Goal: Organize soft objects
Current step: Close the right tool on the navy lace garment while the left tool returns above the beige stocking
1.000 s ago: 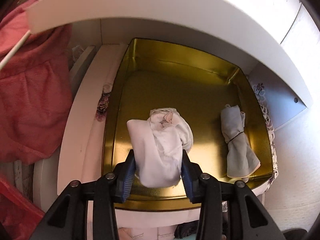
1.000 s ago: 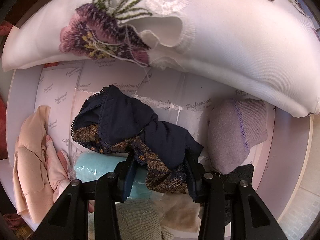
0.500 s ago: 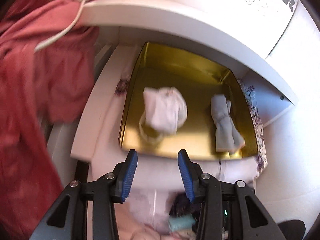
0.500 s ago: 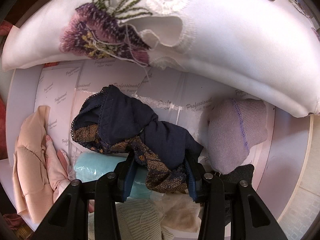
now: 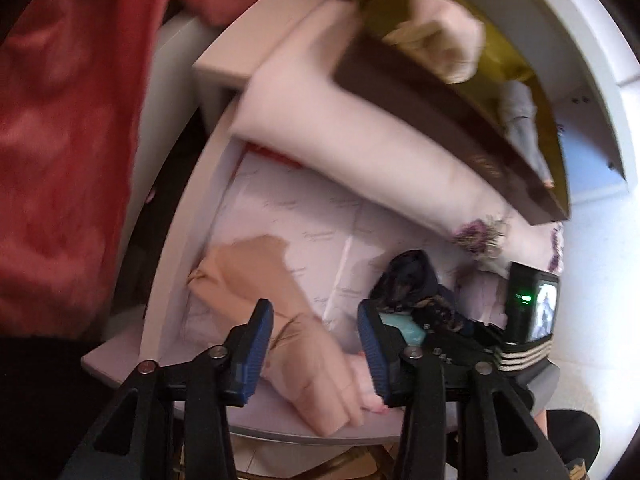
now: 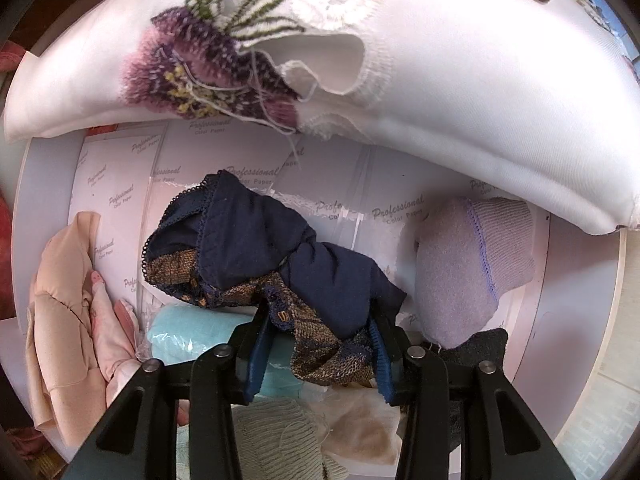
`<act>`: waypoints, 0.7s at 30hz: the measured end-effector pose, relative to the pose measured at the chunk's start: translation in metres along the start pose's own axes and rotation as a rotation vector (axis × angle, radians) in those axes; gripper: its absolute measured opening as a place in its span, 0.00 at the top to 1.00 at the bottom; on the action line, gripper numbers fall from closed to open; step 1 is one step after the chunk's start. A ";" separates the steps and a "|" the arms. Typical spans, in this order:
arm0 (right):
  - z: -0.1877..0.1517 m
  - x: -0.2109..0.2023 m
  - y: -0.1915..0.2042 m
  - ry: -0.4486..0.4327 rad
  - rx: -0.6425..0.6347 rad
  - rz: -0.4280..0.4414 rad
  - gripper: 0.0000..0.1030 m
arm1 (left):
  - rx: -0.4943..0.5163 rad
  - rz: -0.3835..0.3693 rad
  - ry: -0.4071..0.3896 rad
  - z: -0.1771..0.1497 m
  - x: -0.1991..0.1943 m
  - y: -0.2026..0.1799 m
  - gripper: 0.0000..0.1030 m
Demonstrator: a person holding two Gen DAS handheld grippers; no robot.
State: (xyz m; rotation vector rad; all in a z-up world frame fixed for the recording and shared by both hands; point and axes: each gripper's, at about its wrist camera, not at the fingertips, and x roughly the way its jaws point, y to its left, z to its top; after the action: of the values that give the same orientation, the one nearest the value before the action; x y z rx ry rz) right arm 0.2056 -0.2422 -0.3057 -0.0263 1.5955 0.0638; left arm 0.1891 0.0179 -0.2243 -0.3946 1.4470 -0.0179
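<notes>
We see the right hand-held gripper (image 6: 320,344) clamped on a crumpled navy garment (image 6: 264,248) w/ gold-brown lace trim, in the white drawer (image 6: 576,280). Left hand-held gripper (image 5: 316,340) opening, empty, above peach fabric (image 5: 260,280).

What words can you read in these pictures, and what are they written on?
"Professional Color Paper": printed again and again on the white paper sheets lining the drawer under the clothes.
Gold lettering on the brown side of the tin in the left view: too blurred to read.
Small camera screen: no readable text.
</notes>
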 end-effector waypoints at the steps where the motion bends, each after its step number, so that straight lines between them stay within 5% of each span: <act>1: 0.000 0.000 0.000 0.000 -0.001 -0.001 0.58 | -0.002 0.008 0.008 0.000 0.003 0.002 0.50; 9: 0.000 0.000 0.001 0.000 0.000 -0.002 0.58 | -0.003 0.035 0.141 -0.010 0.037 0.007 0.48; 14: -0.001 -0.002 0.002 -0.027 0.011 -0.009 0.64 | 0.046 0.062 0.128 -0.009 0.048 0.000 0.45; 21: -0.004 -0.017 0.003 -0.048 0.012 0.024 0.73 | 0.229 0.110 0.081 -0.016 0.054 -0.023 0.56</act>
State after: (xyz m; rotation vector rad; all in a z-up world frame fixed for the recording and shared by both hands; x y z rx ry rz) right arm 0.2018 -0.2402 -0.2890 0.0041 1.5488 0.0729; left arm 0.1858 -0.0212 -0.2709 -0.1274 1.5261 -0.1110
